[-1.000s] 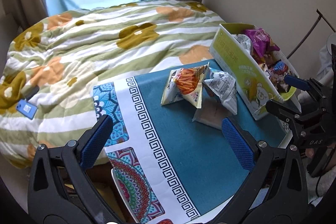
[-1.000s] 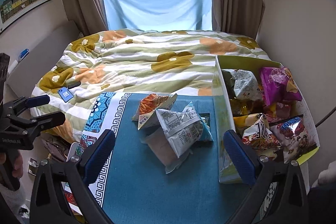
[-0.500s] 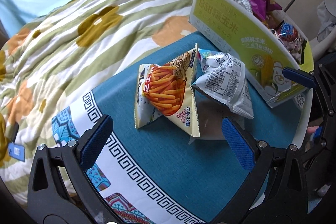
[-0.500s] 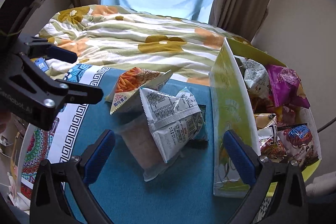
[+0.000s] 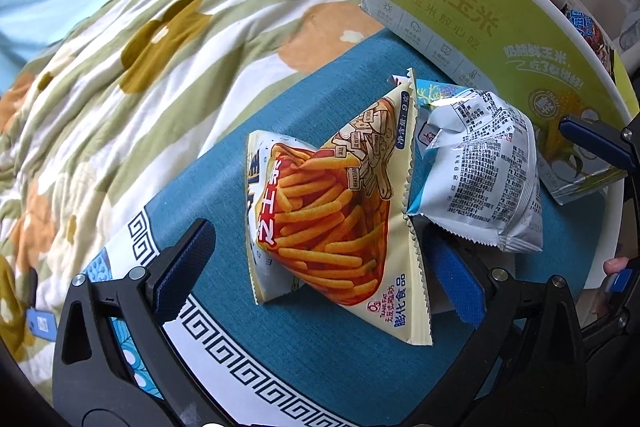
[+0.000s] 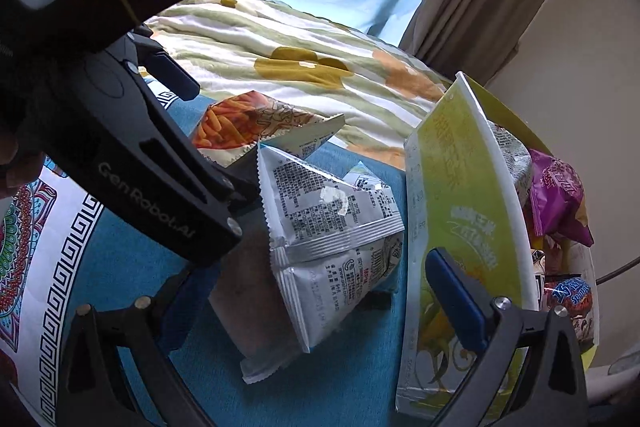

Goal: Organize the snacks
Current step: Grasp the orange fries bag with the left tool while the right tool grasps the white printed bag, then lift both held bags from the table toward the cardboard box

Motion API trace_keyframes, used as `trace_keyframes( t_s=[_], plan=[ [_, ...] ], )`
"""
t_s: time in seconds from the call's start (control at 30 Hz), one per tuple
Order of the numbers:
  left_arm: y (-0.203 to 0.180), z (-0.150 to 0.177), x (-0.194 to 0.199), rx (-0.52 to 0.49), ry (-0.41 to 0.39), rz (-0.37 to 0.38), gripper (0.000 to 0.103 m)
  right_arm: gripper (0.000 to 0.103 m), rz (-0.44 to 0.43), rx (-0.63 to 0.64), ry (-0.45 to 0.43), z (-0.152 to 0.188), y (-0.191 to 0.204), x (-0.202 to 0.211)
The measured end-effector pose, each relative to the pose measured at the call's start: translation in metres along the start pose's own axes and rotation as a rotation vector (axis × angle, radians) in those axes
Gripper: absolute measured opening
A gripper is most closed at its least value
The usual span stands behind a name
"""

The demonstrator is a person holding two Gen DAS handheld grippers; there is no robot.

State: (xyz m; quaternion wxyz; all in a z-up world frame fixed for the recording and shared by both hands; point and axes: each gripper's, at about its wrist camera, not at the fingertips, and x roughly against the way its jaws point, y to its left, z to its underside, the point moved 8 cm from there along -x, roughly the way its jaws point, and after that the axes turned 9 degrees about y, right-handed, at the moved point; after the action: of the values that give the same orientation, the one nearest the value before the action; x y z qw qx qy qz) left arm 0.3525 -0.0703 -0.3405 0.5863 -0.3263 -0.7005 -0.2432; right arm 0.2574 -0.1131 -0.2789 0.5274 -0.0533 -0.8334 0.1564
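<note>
My left gripper (image 5: 316, 263): jaws wide, straddling the orange stick-snack packet (image 5: 336, 211), no grip.
My right gripper (image 6: 320, 299): spread wide, empty.
White packet (image 6: 336, 239): between my right fingers.
Yellow snack box (image 6: 460, 211): beside my right fingertip.

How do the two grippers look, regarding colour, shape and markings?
The left gripper and right gripper are alike: black angular plastic frames, silver screws, and fingers lined with blue ribbed pads. The right wrist view shows white "GenRobot.AI" lettering along the left gripper's side. No cables or sleeves are visible.
</note>
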Motion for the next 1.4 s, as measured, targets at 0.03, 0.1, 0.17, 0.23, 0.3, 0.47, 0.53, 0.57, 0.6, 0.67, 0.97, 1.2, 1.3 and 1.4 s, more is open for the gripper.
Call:
trace_keyframes(
  t_s=[0.03,0.1,0.17,0.23,0.3,0.47,0.53,0.57,0.6,0.67,0.97,1.2,1.3,1.4],
  plan=[
    [0.000,-0.001,-0.001,-0.003,0.001,0.006,0.092,0.102,0.006,-0.007,0.005,-0.002,0.000,-0.003],
    [-0.001,-0.001,-0.005,-0.005,0.014,0.021,0.077,0.102,0.013,-0.024,0.018,-0.005,-0.001,-0.008],
    [-0.001,-0.001,-0.007,-0.008,0.009,0.019,0.074,0.102,0.010,-0.046,0.027,-0.007,-0.003,-0.013],
    [-0.001,-0.001,-0.005,-0.015,0.001,0.020,0.070,0.102,0.009,-0.062,0.034,-0.010,-0.006,-0.017],
    [0.000,0.000,-0.004,-0.013,-0.004,0.020,0.069,0.099,0.003,-0.073,0.037,-0.013,-0.007,-0.020],
    [0.007,0.005,-0.001,0.026,-0.011,0.033,0.066,0.088,-0.001,-0.089,0.061,-0.017,-0.007,-0.030],
    [0.008,0.007,-0.001,0.036,-0.011,0.035,0.066,0.087,0.000,-0.097,0.062,-0.018,-0.008,-0.033],
    [0.009,0.007,0.000,0.041,-0.011,0.035,0.066,0.087,-0.002,-0.103,0.063,-0.018,-0.009,-0.034],
    [0.010,0.008,0.000,0.046,-0.010,0.036,0.066,0.087,-0.004,-0.109,0.064,-0.016,-0.009,-0.032],
    [0.011,0.009,0.000,0.053,-0.009,0.037,0.066,0.087,-0.008,-0.120,0.070,-0.017,-0.011,-0.035],
    [0.016,0.018,0.003,0.103,-0.004,0.034,0.066,0.073,-0.067,-0.152,0.072,-0.021,-0.016,-0.039],
    [0.018,0.027,0.008,0.148,-0.007,0.035,0.065,0.065,-0.106,-0.179,0.060,-0.019,-0.016,-0.035],
    [0.018,0.030,0.014,0.157,-0.016,0.031,0.065,0.064,-0.121,-0.195,0.052,-0.020,-0.017,-0.031],
    [0.016,0.033,0.025,0.161,-0.033,0.022,0.065,0.063,-0.136,-0.200,0.033,-0.021,-0.017,-0.022]
  ],
)
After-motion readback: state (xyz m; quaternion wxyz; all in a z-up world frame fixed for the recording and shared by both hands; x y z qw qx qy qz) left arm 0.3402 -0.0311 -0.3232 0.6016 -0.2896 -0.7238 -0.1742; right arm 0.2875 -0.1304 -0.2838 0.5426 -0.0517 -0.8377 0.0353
